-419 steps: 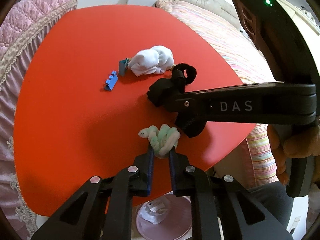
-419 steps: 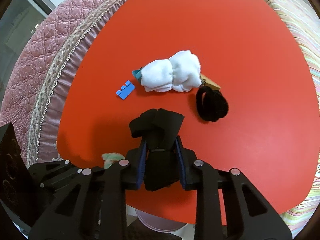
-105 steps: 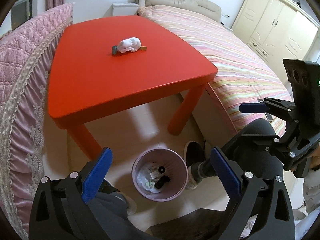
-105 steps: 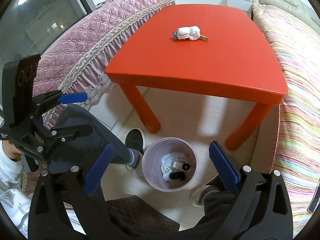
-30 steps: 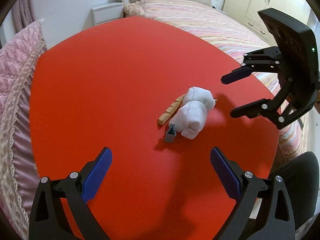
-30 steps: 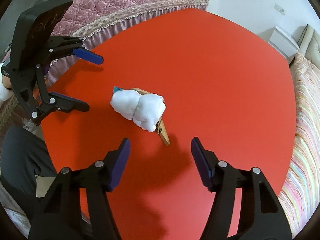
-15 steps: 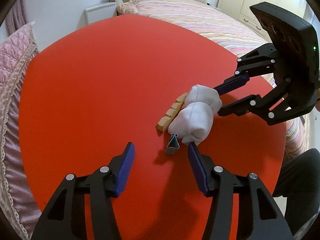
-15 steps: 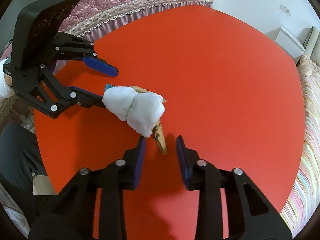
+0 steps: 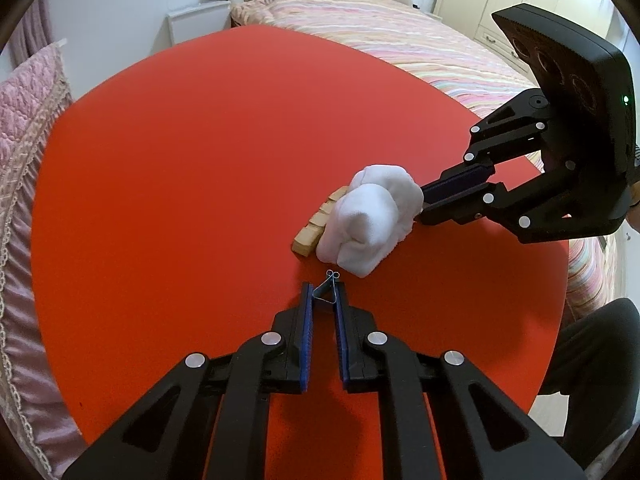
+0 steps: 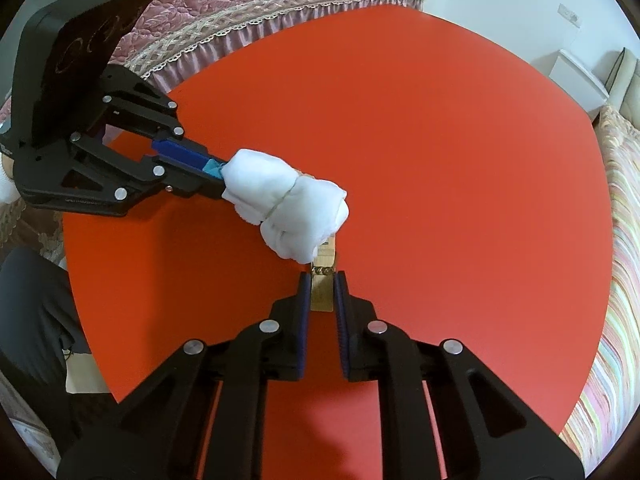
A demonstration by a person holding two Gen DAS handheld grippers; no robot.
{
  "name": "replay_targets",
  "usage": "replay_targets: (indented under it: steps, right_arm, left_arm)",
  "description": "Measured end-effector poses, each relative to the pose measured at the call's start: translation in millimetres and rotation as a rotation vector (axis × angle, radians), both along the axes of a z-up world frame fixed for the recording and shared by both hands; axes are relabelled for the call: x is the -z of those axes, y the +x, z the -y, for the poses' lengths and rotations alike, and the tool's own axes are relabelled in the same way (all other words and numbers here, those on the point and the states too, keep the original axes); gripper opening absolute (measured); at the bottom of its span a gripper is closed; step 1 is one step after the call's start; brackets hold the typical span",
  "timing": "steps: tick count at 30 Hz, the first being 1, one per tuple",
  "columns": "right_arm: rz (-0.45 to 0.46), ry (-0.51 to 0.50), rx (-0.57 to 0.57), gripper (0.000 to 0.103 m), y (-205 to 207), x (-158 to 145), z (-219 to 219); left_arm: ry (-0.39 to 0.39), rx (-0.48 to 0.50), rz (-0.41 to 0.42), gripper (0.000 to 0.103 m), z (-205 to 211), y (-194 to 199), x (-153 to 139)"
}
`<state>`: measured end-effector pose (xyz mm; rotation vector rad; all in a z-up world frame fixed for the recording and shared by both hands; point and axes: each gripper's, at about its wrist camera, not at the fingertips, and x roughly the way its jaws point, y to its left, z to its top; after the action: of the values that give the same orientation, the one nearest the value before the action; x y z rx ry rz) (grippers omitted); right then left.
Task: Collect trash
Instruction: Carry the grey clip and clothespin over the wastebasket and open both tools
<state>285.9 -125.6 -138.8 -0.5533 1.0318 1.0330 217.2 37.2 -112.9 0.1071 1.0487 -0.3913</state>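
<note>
Red tabletop (image 9: pixel 180 152) fills both views between a pink quilted bedspread and a striped bed. At its near edge, the left tool (image 9: pixel 322 300) has its pads nearly together on a teal binder clip (image 9: pixel 326 298), probably to lift it clear of the rolled white socks (image 9: pixel 370 218) alongside. Rightward, the right tool (image 10: pixel 322 294) pinches the wooden clothespin (image 10: pixel 323 296) end-on, its far end tucked under those socks.
</note>
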Motion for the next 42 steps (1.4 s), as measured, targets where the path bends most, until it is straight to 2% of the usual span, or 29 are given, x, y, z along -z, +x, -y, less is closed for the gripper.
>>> replay_targets:
  steps: [11,19,29,42]
  right_arm:
    - [0.006,0.000,0.027,0.011,-9,-11,9]
    - [0.030,0.017,0.044,0.011,-31,-33,22]
    - [0.075,0.039,0.081,0.011,-75,-65,45]
    - [0.120,0.102,0.155,0.011,-157,-98,76]
  left_arm:
    - [0.013,-0.016,0.009,0.011,3,-7,-8]
    - [0.025,-0.037,0.030,0.011,7,-24,-25]
    - [0.054,-0.058,0.059,0.011,16,-71,-51]
    - [0.021,-0.094,0.110,0.011,39,-147,-84]
